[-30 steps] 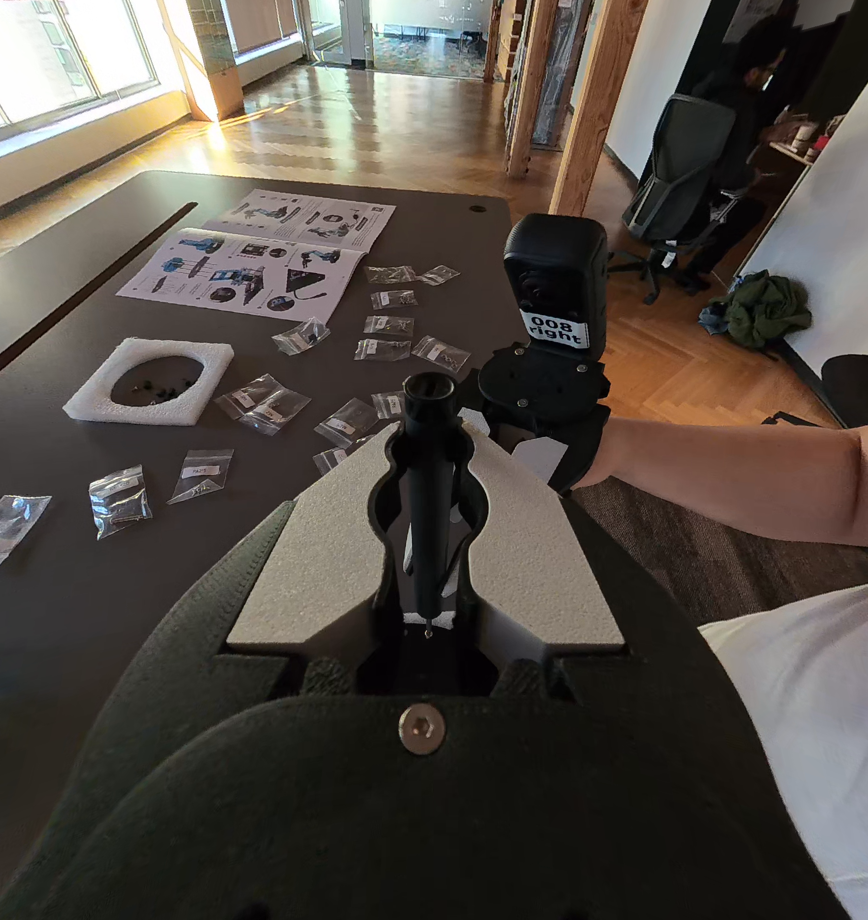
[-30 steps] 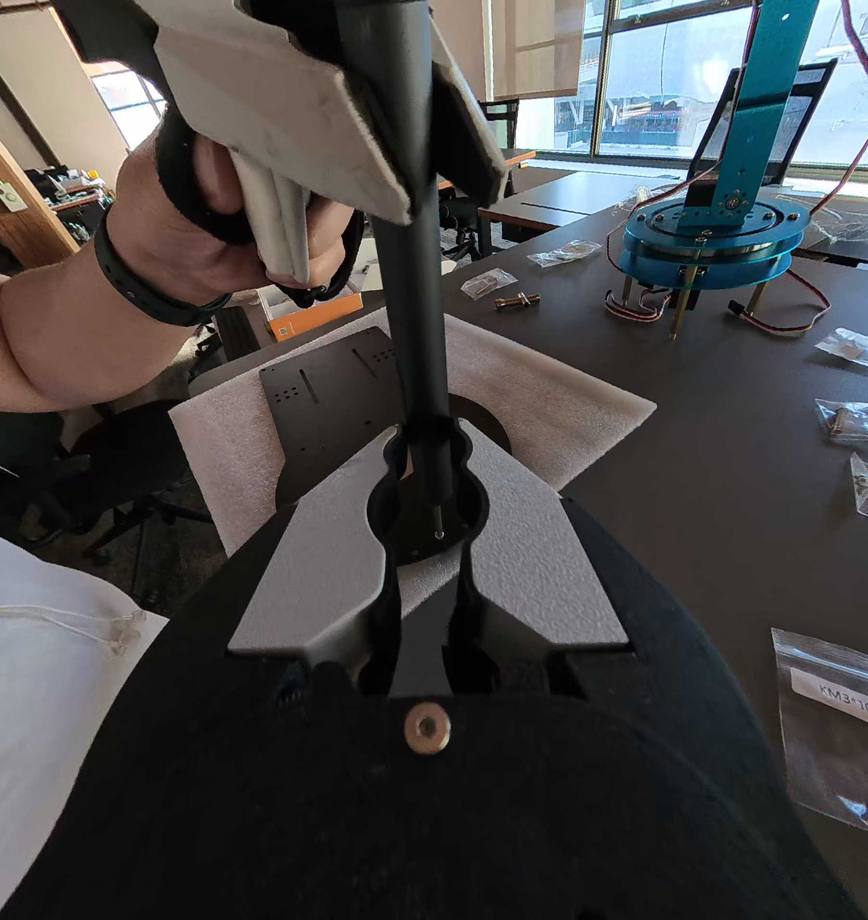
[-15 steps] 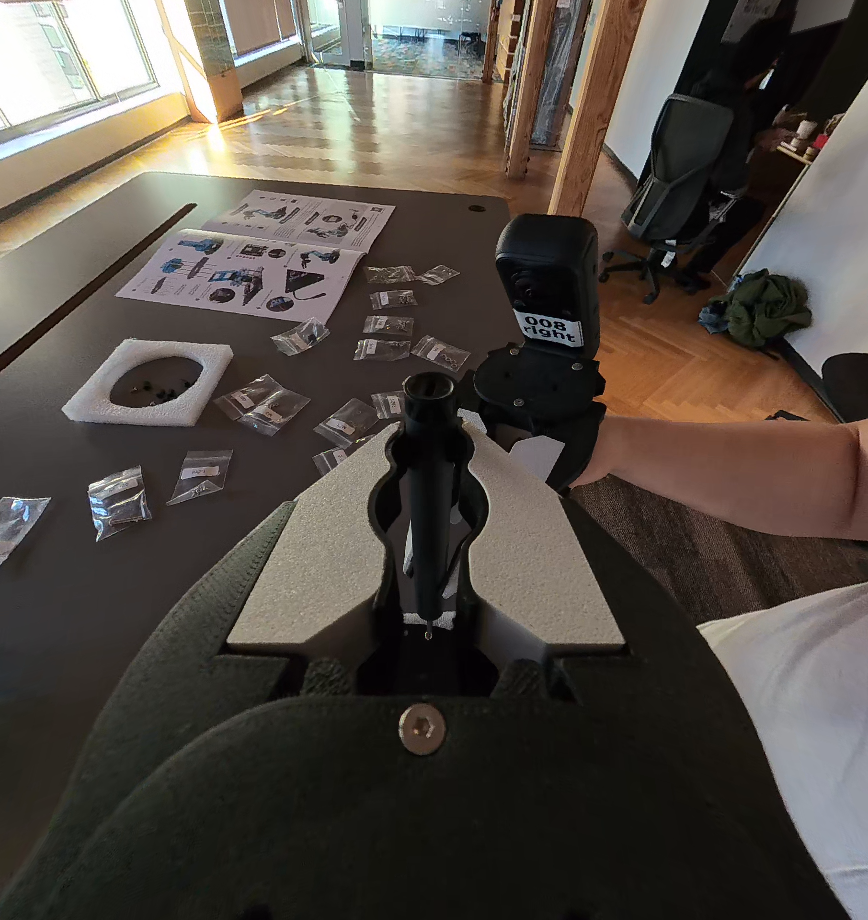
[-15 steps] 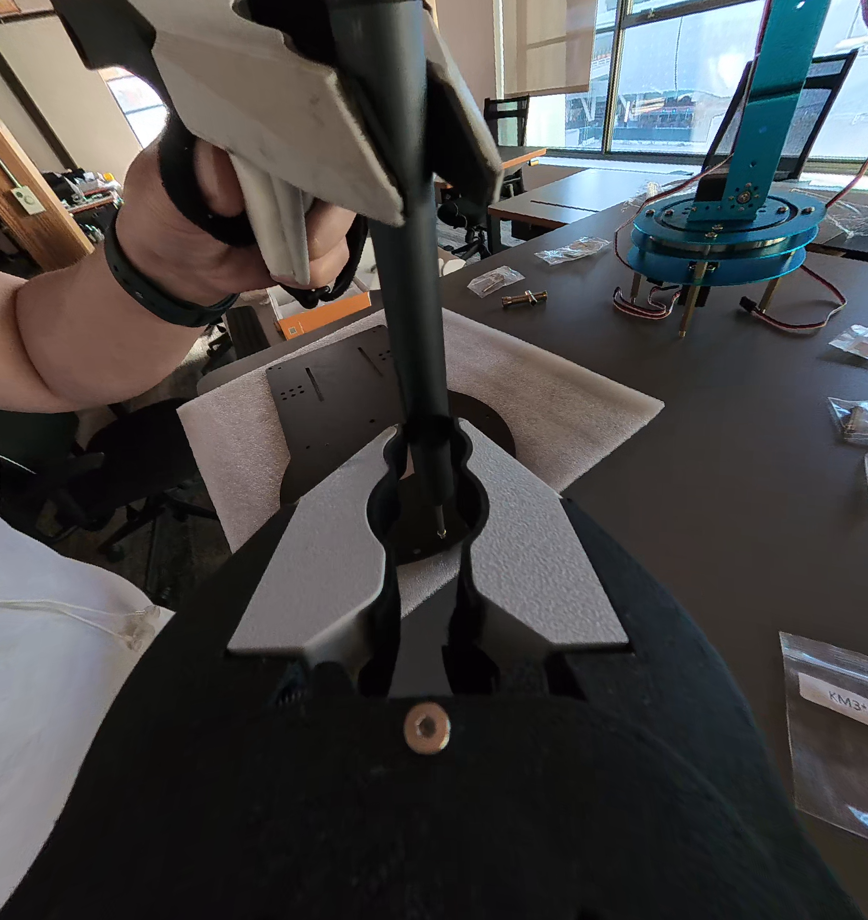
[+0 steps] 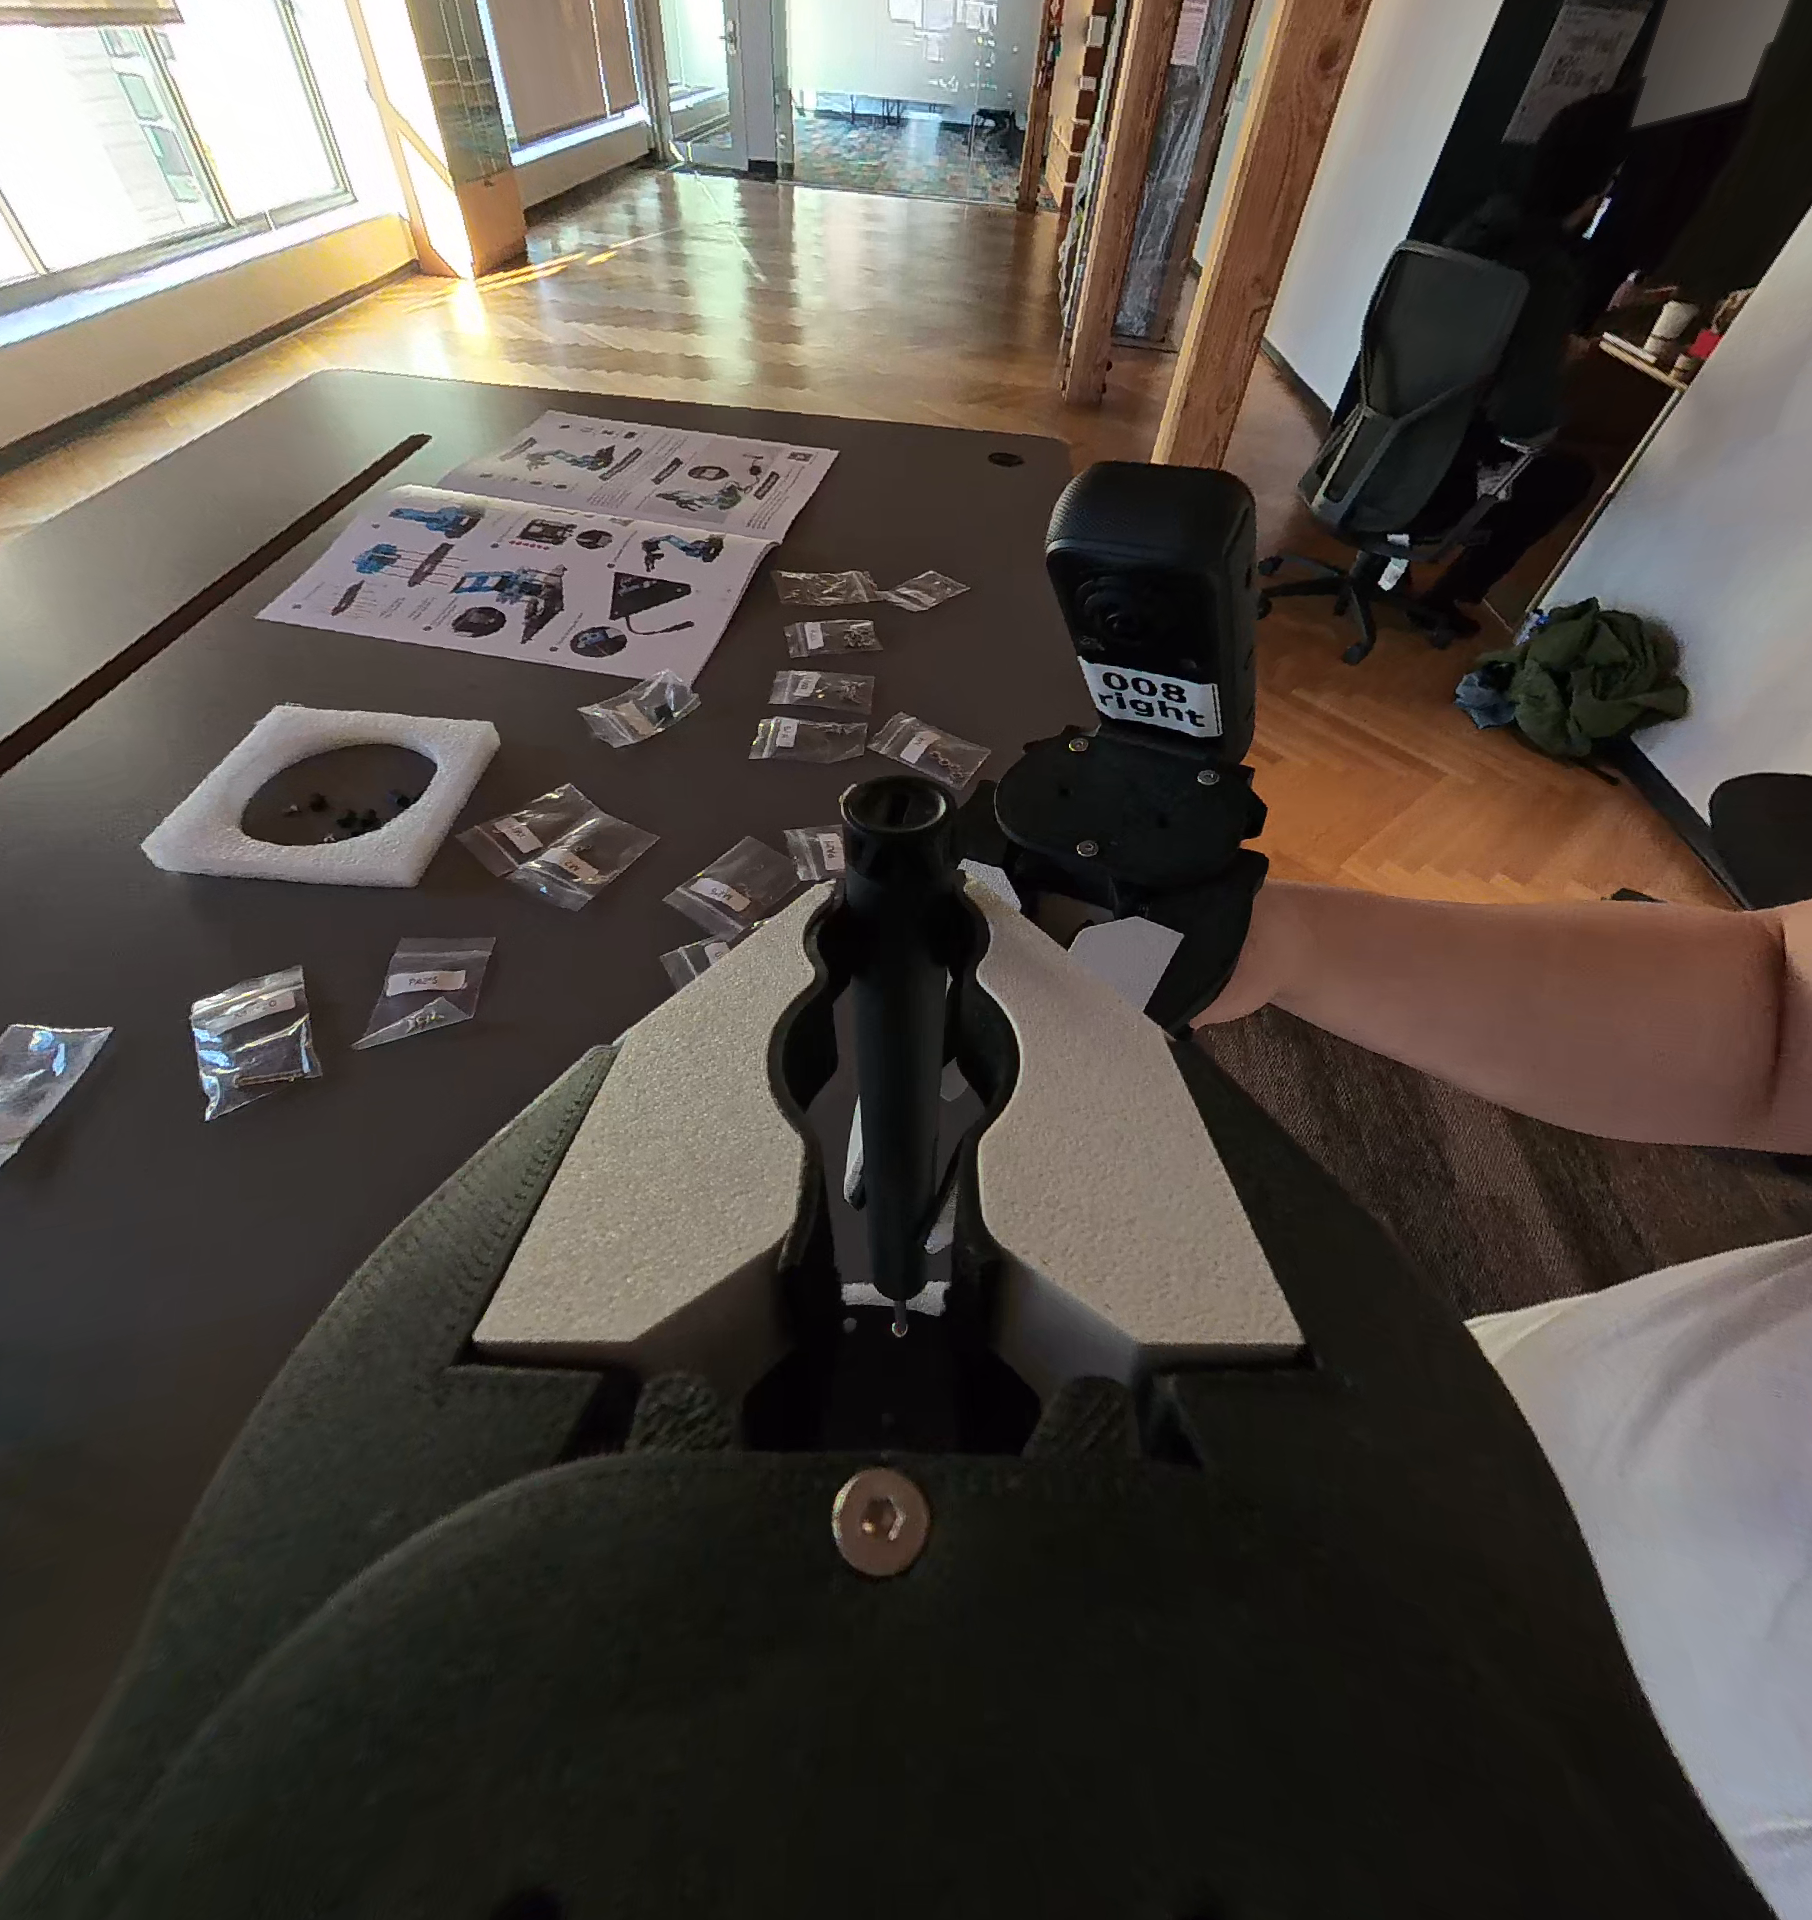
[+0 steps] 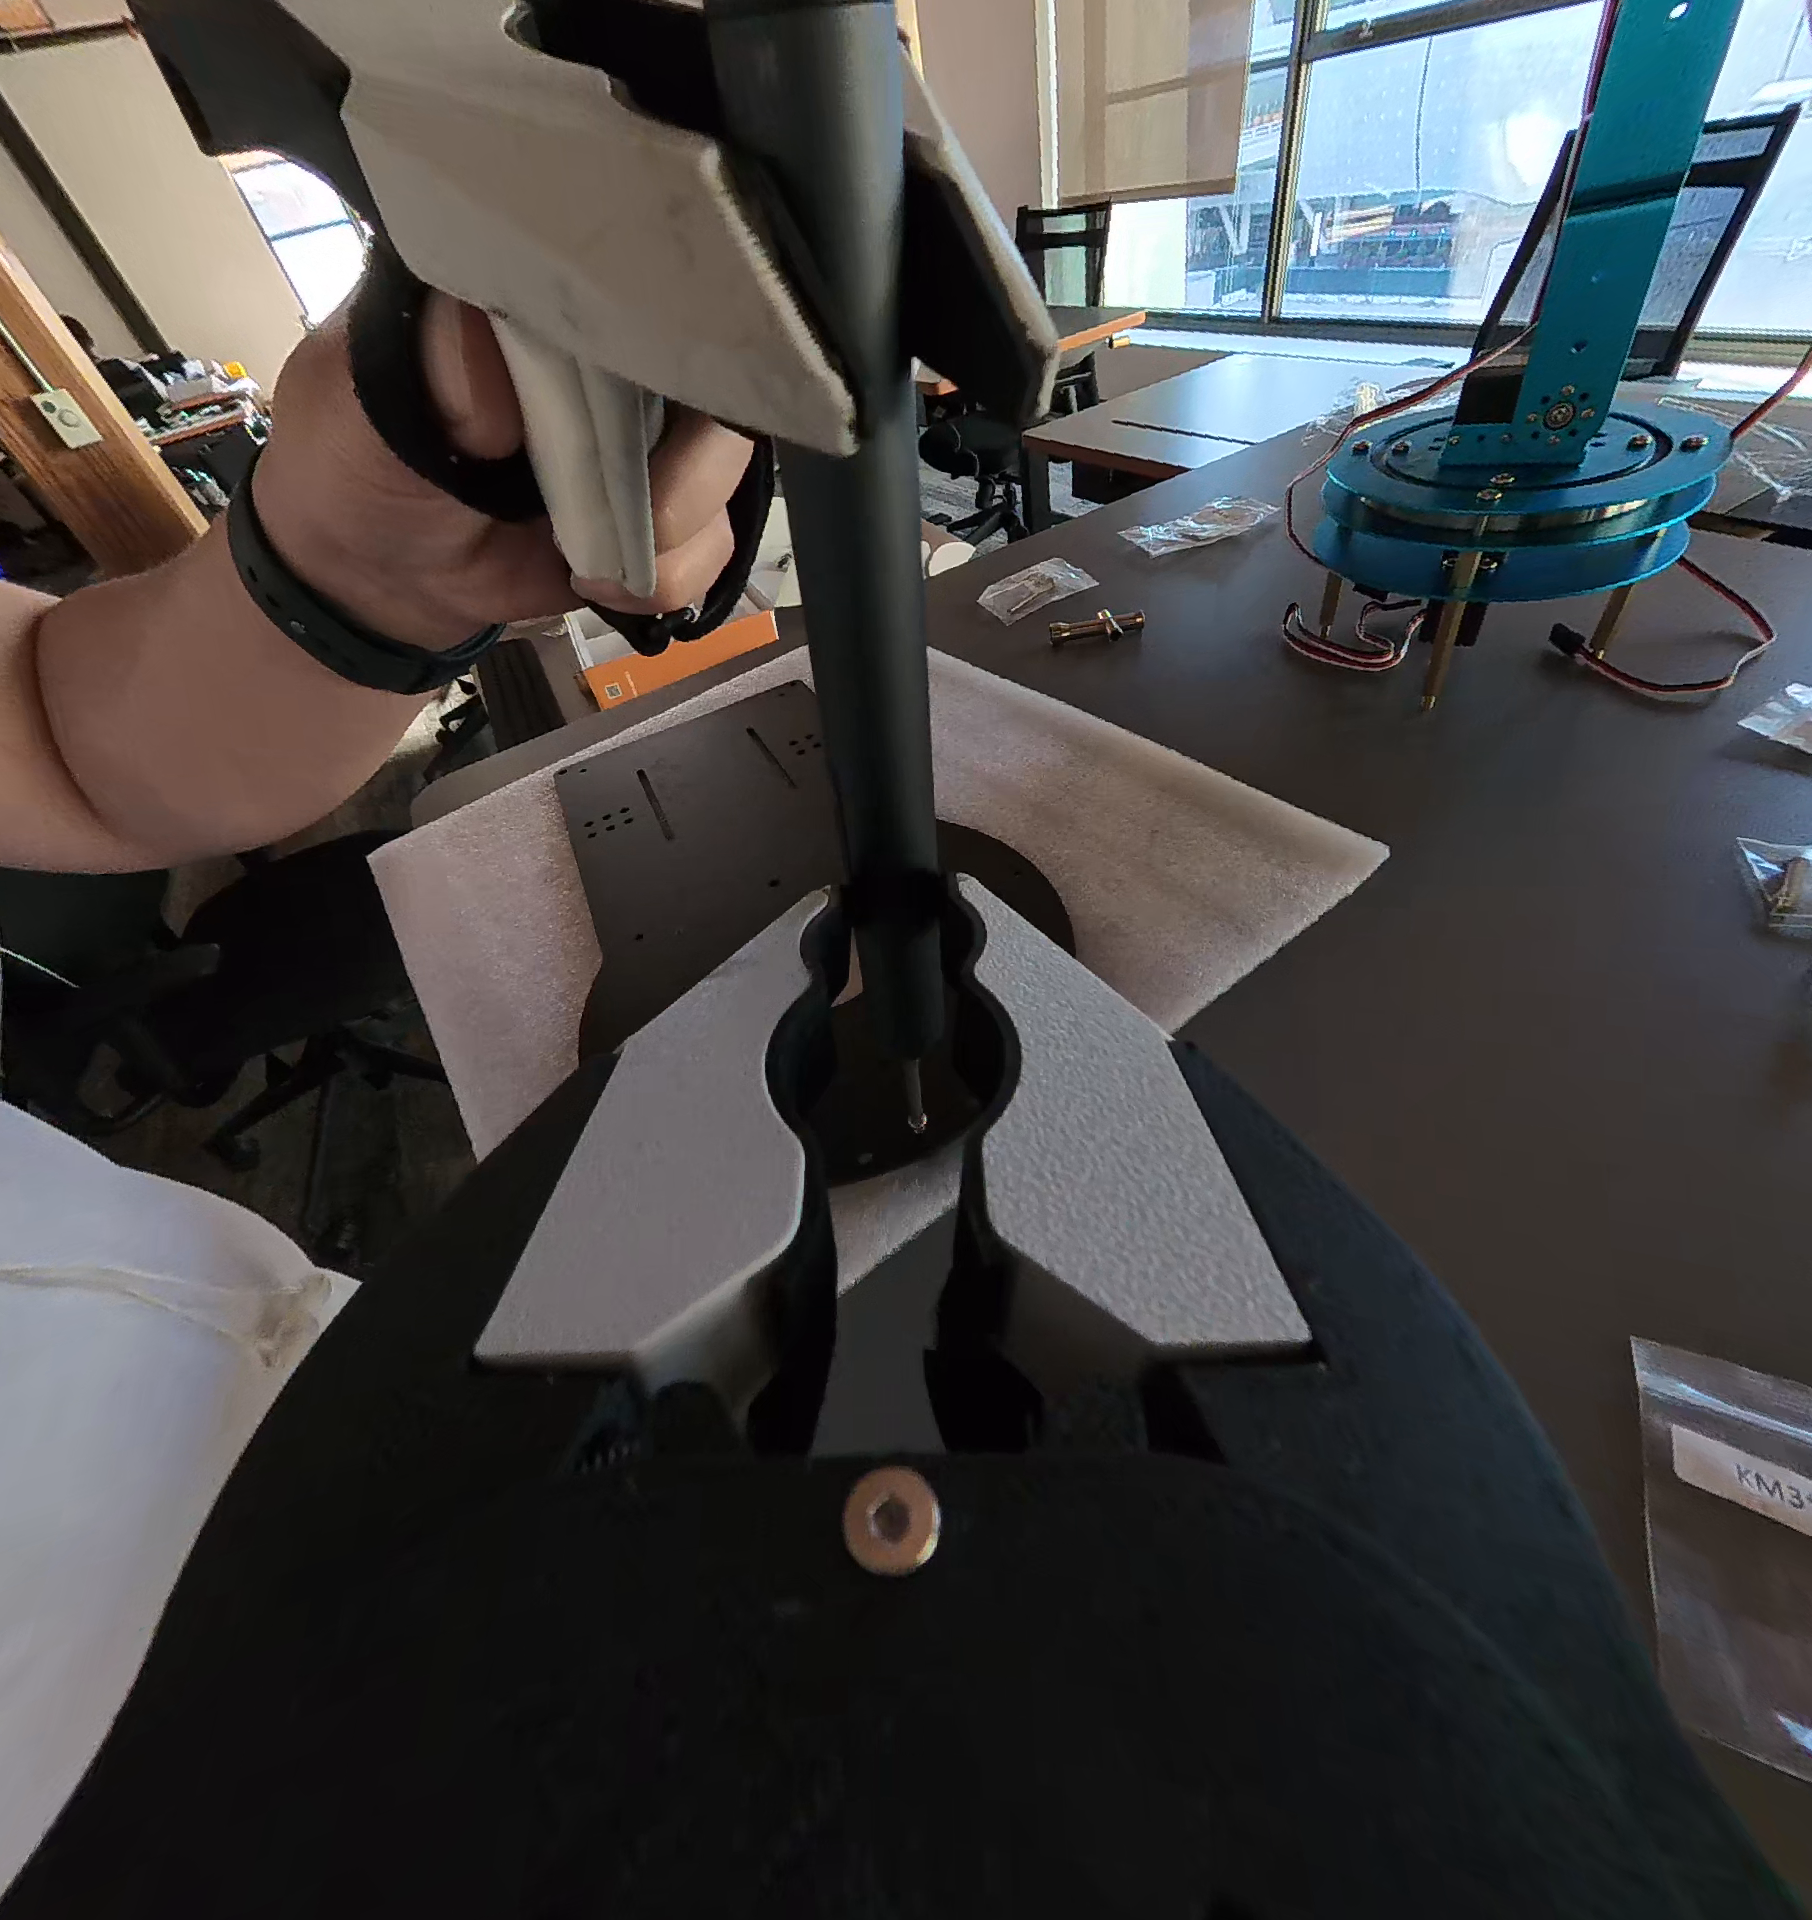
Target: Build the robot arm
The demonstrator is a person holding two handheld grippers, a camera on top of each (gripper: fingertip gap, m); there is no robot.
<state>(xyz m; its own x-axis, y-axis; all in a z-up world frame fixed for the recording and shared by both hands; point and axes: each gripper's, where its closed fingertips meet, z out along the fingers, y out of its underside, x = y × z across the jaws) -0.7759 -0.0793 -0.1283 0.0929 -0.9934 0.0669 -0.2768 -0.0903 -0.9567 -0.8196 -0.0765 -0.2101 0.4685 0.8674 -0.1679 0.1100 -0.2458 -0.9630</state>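
Dark table (image 6: 1504,935) — screwdriver (image 6: 860,623) tip perhaps seated

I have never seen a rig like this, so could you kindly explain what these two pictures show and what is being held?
A person holds a two-fingered gripper in each hand; a camera on each looks along its fingers, giving one picture each. The left gripper is shut on a black screwdriver, held upright. The right gripper closes around the same screwdriver lower down, near its tip, which meets a black plate lying on white foam. On the dark table lie small bags of parts, a manual, a foam frame and a blue turntable with wires.
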